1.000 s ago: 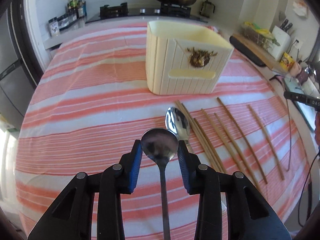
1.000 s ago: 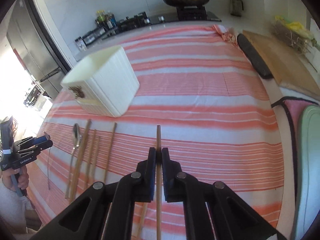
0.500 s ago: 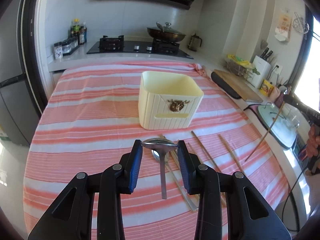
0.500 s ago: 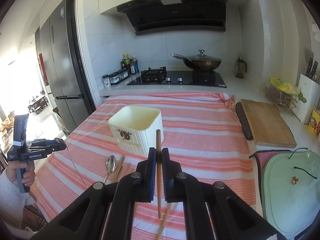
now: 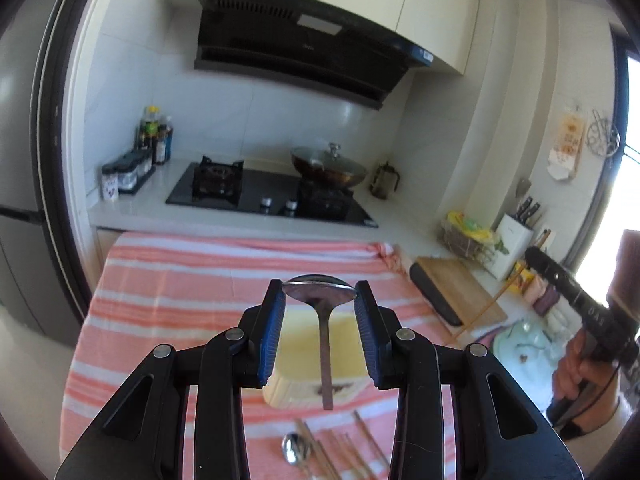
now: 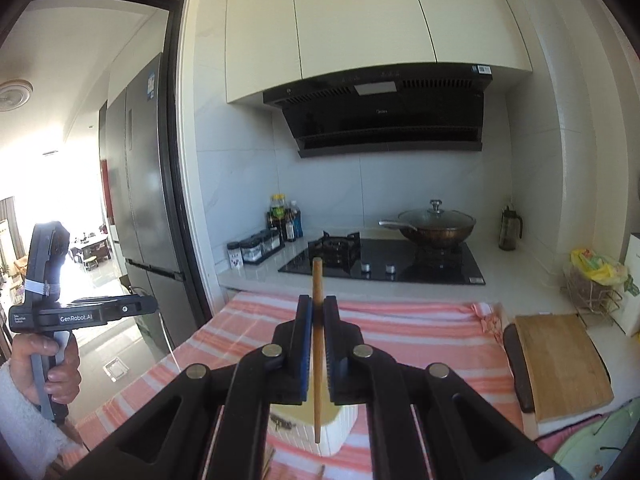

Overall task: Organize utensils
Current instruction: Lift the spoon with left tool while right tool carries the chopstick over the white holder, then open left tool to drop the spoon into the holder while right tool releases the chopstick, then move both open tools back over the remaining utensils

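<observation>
Both grippers hold utensils above the cream ribbed plastic box (image 5: 316,344): left gripper (image 5: 319,300) clamps a steel spoon (image 5: 320,294), right gripper (image 6: 318,320) clamps a wooden chopstick (image 6: 317,344).

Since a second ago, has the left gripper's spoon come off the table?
Yes. The spoon, clamped in the left gripper, was down by the chopsticks; now it hangs handle-down above the cream holder.

A black range hood (image 6: 384,108) hangs under cream wall cabinets (image 6: 360,20). Below it a lidded wok (image 6: 434,226) sits on the black gas hob (image 6: 384,260), with dark sauce bottles (image 6: 284,218) and spice jars (image 5: 128,172) to its left. A grey fridge (image 6: 140,184) stands beside the doorway. On the right counter lie a wooden cutting board (image 6: 560,364) and a white knife block (image 5: 514,236). An orange-and-white striped cloth (image 5: 208,276) covers the table.
</observation>
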Demonstrator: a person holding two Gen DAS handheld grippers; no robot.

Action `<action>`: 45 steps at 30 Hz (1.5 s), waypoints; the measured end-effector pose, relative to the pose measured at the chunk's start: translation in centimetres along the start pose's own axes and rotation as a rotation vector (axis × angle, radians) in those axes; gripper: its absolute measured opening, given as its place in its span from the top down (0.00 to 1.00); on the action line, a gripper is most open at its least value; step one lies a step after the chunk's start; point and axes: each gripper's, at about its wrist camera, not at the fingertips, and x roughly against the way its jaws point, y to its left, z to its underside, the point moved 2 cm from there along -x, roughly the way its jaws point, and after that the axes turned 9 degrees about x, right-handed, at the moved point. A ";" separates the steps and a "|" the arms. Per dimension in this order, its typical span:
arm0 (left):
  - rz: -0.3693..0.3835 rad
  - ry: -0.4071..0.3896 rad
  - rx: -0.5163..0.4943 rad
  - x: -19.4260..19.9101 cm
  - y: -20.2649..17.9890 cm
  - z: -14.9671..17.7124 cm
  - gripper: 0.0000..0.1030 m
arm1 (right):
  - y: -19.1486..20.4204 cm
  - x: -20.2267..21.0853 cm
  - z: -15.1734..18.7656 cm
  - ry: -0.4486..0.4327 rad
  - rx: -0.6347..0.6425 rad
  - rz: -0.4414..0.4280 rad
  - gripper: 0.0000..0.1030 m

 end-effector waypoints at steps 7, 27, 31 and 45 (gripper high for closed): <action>-0.065 0.041 0.021 -9.3 0.2 0.2 0.66 | 0.9 -7.0 1.2 0.020 0.022 0.016 0.94; -0.159 0.311 -0.016 -12.9 4.6 8.9 0.45 | -0.2 -13.7 9.6 0.369 -0.056 -0.038 0.59; -0.145 0.337 0.001 -7.8 6.2 13.3 0.34 | 0.0 -8.5 10.9 0.348 -0.007 -0.028 0.59; -0.190 0.395 0.121 0.3 7.5 30.2 0.29 | -1.1 7.3 30.1 0.528 -0.090 0.199 0.59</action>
